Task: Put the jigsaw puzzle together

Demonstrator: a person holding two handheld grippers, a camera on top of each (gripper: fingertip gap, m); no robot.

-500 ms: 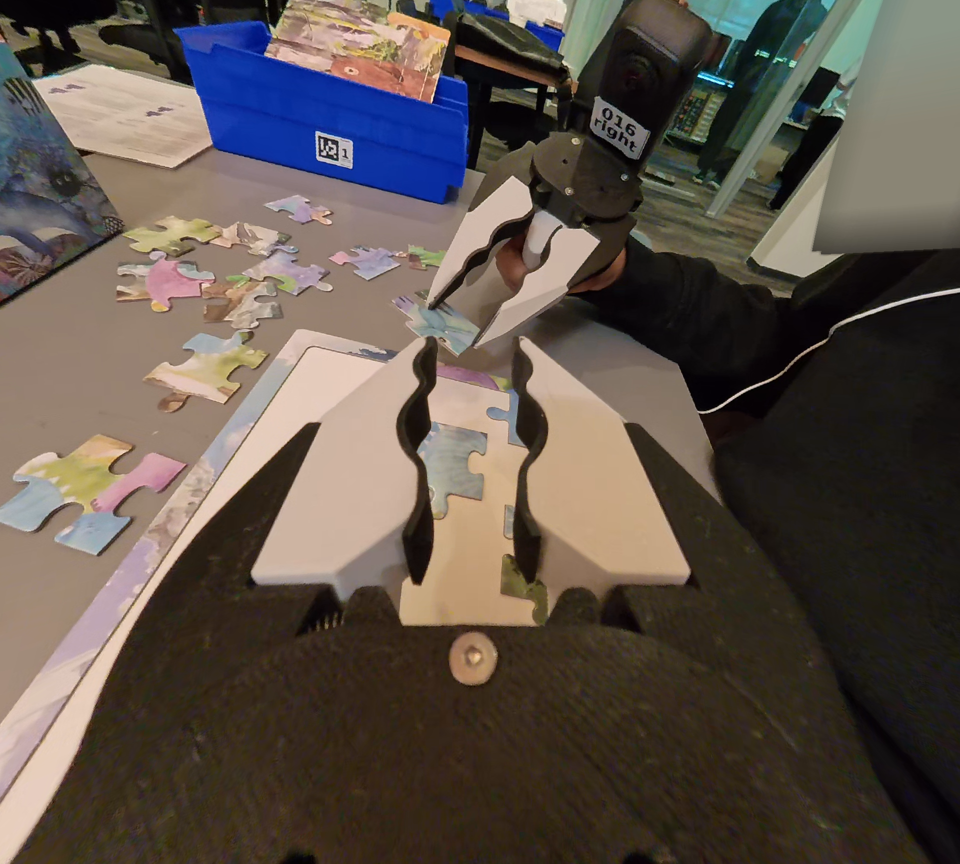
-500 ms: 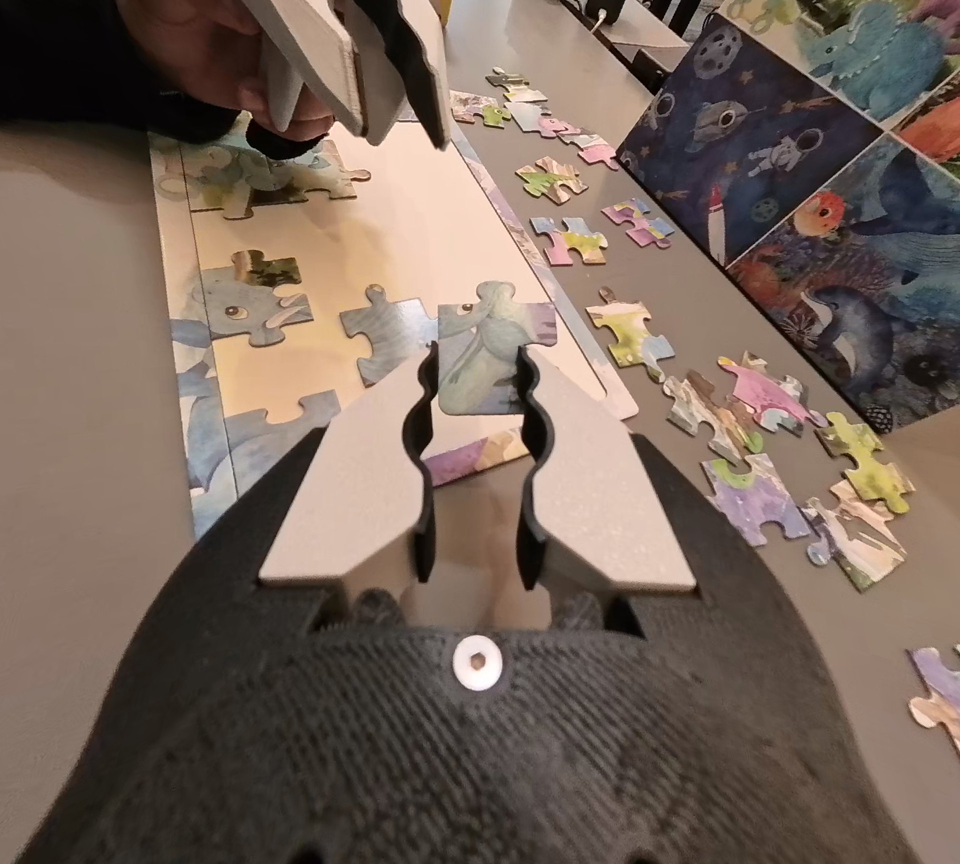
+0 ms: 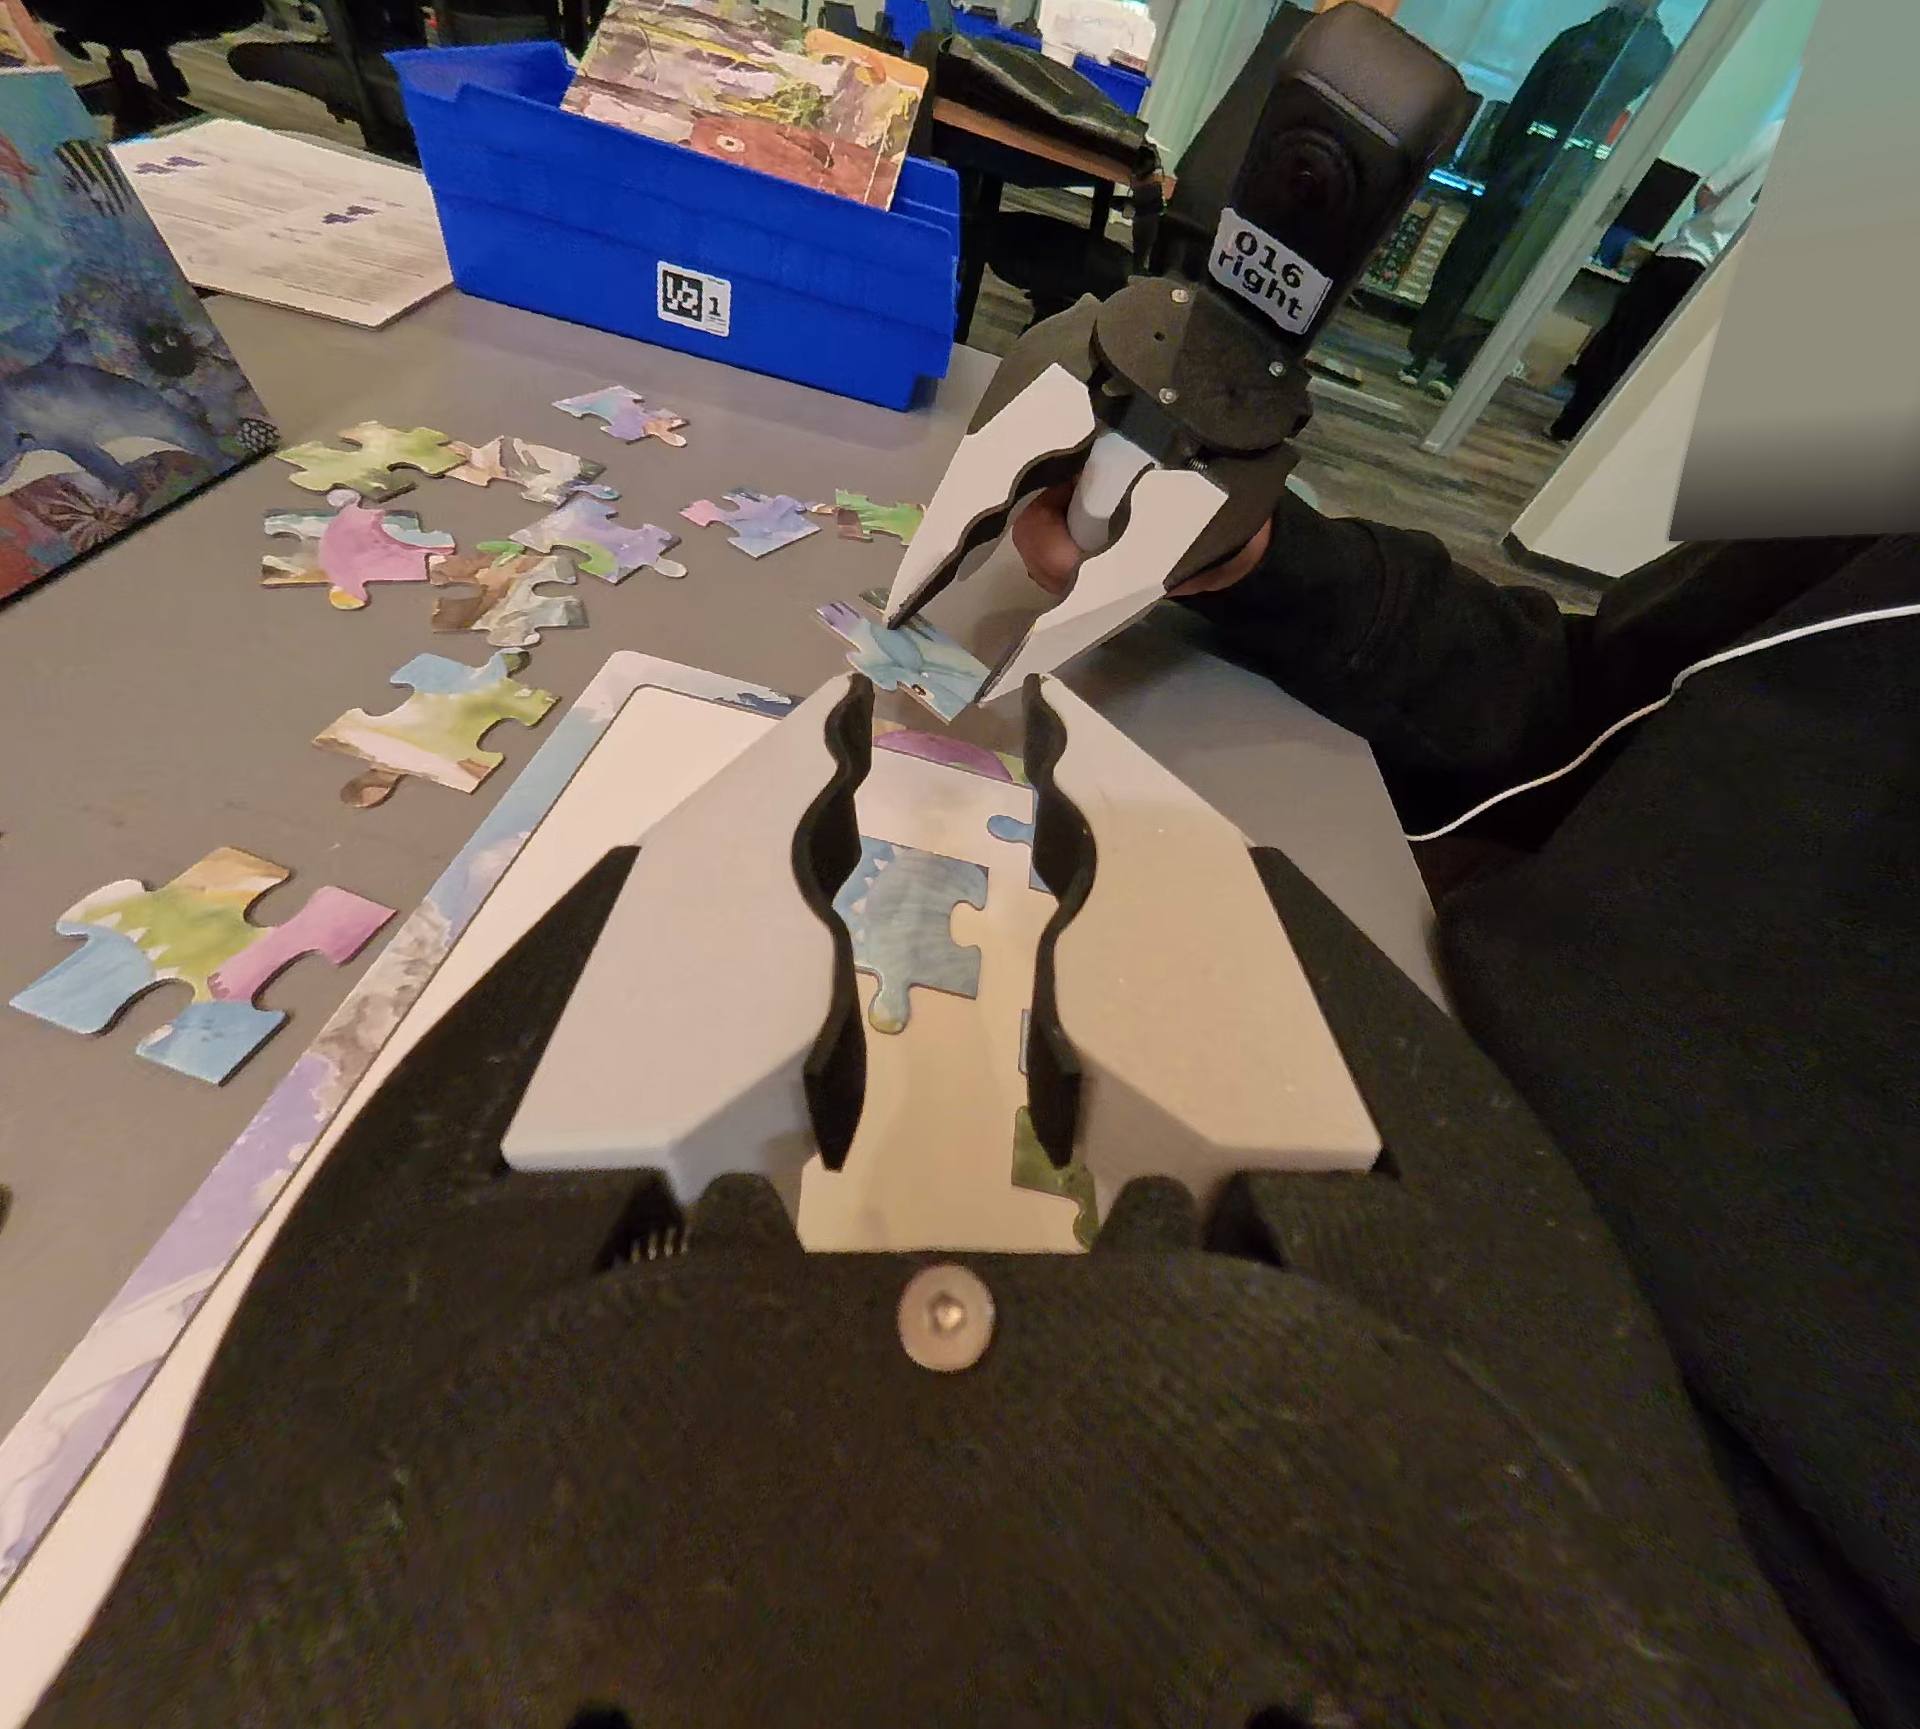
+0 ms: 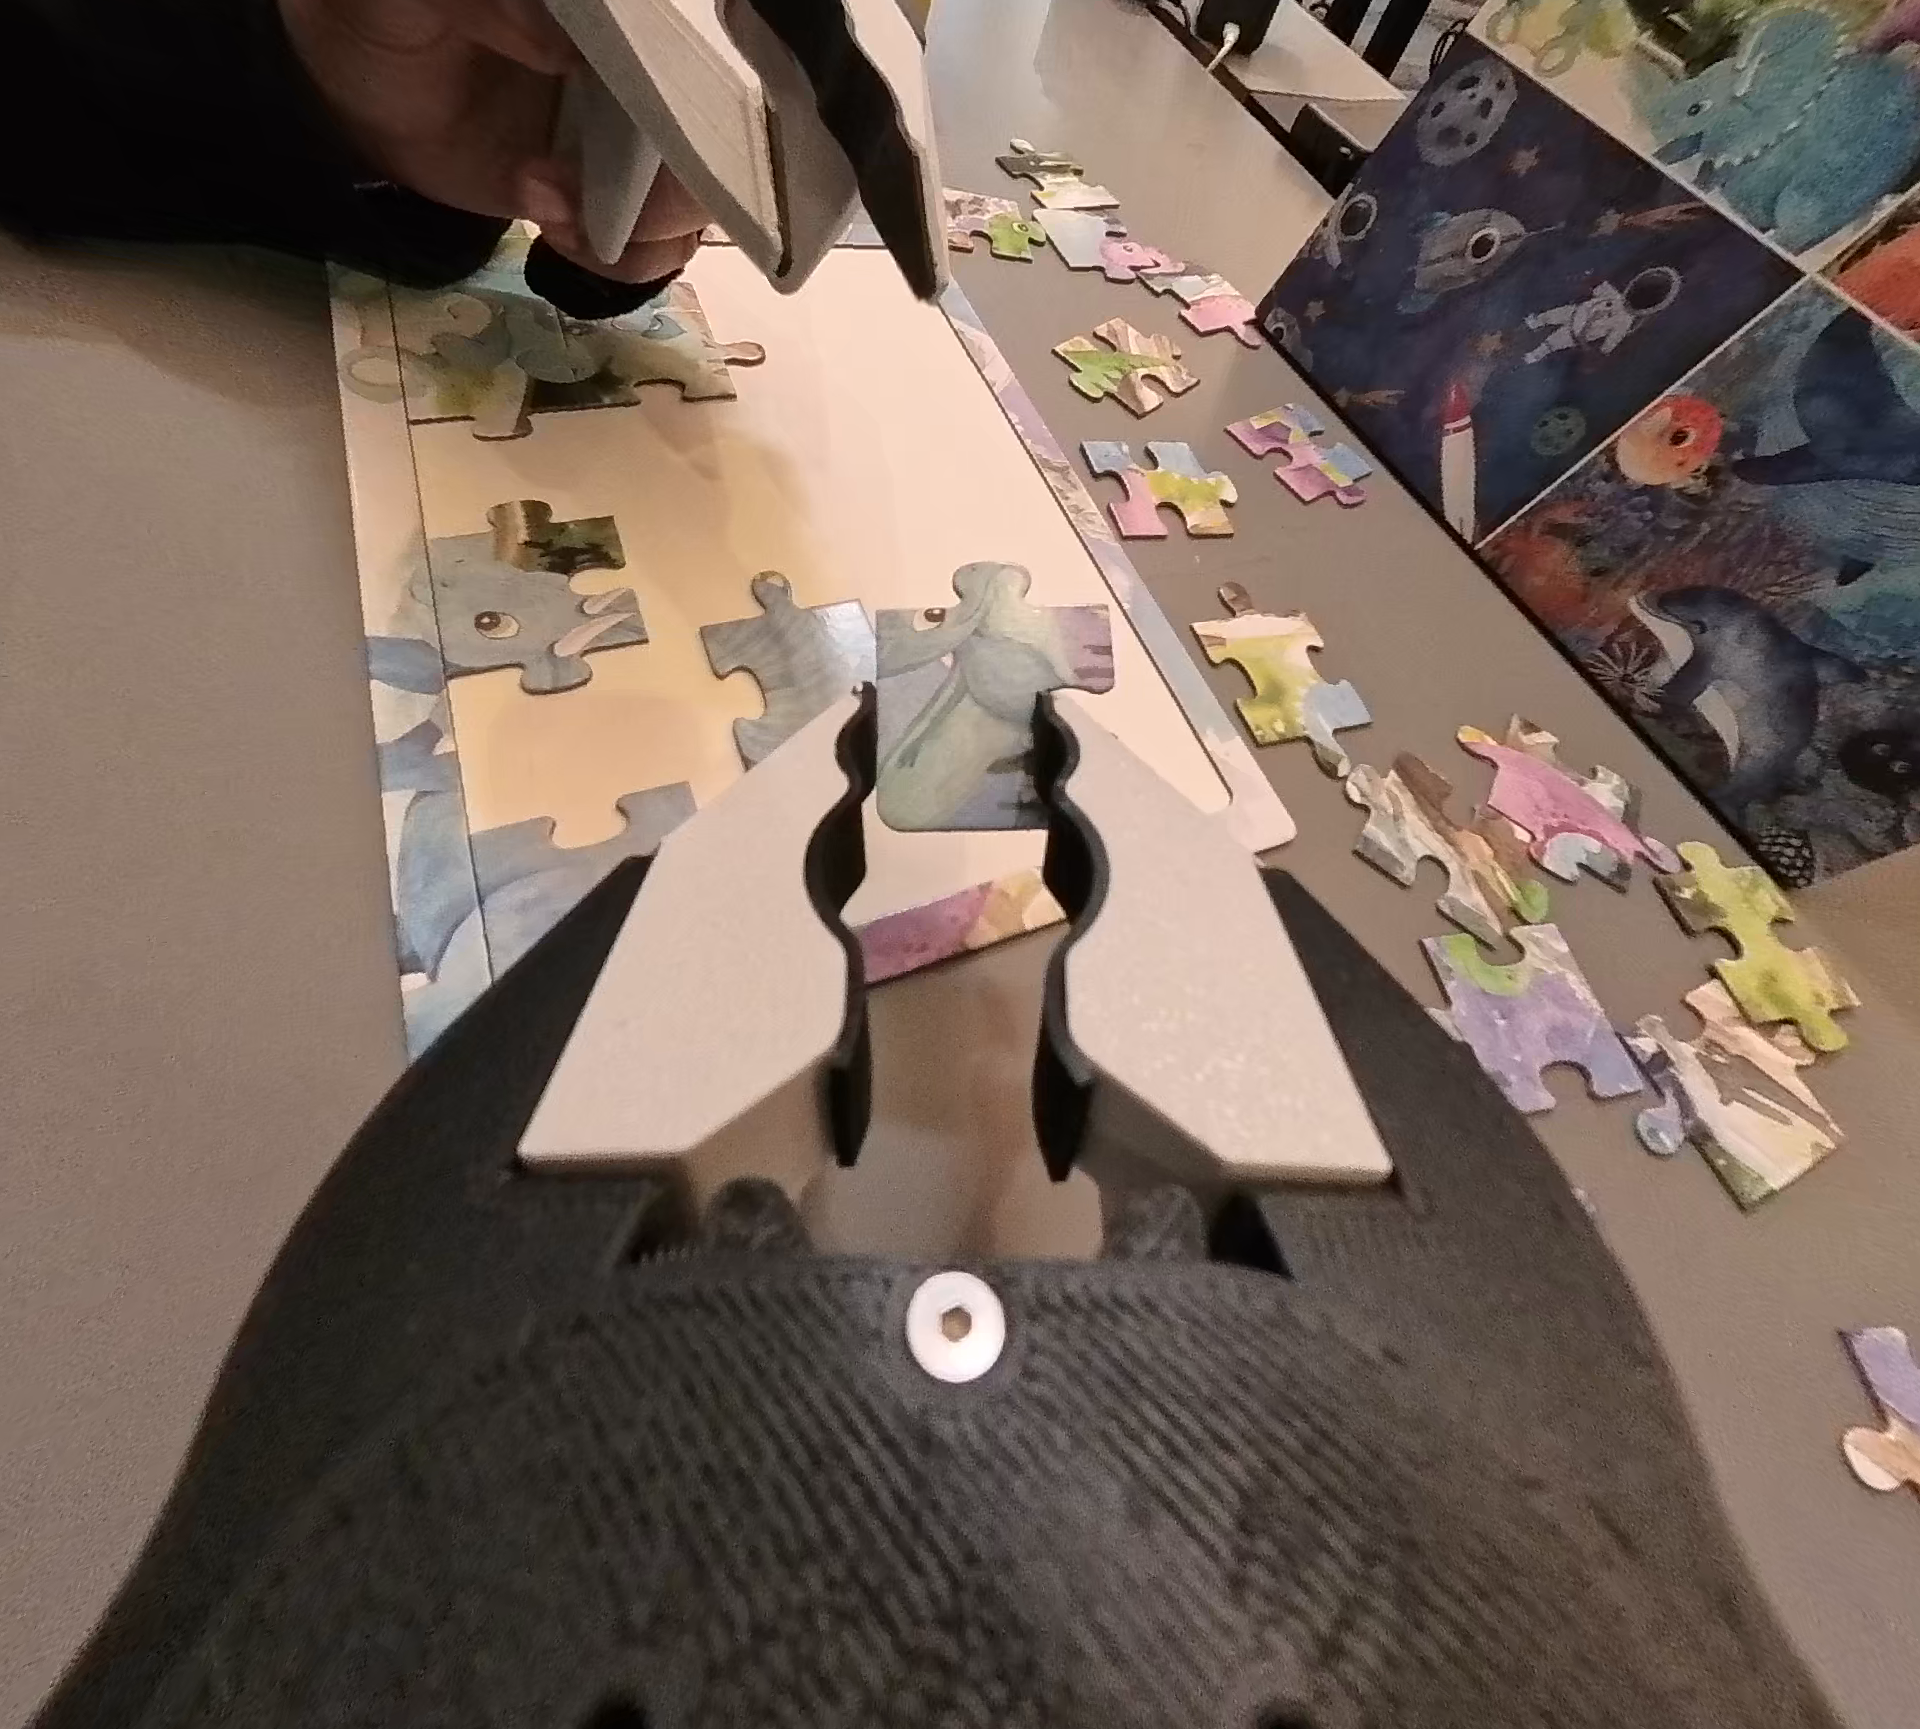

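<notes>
1. The right tool (image 4: 951,713) holds a pale blue-green puzzle piece (image 4: 971,723) between its two tips, the fingers parted only by the width of the piece. In the left wrist view the same tool (image 3: 940,656) comes down at a slant with the piece (image 3: 914,659) tilted at the far end of the tray.
2. The left tool (image 3: 945,692) hangs above the tray with a clear gap between its fingers and nothing in them. In the right wrist view it (image 4: 862,277) hovers over the far part of the tray, a hand gripping its handle.
3. The puzzle tray (image 4: 894,453) lies flat on the grey counter (image 4: 177,640); most of its cream bed is bare. A small group of joined pieces (image 4: 582,360) sits at its far left corner, a blue piece with an eye (image 4: 540,614) lies near the left border, and a blue-grey piece (image 4: 795,666) lies just beside the held one.
4. Loose pieces (image 4: 1507,806) are scattered on the counter to the right of the tray.
5. A picture-covered puzzle box (image 4: 1621,391) stands beyond those loose pieces.
6. In the left wrist view a blue bin (image 3: 686,225) with a picture board leaning in it stands at the counter's far edge, a printed sheet (image 3: 281,214) beside it.
</notes>
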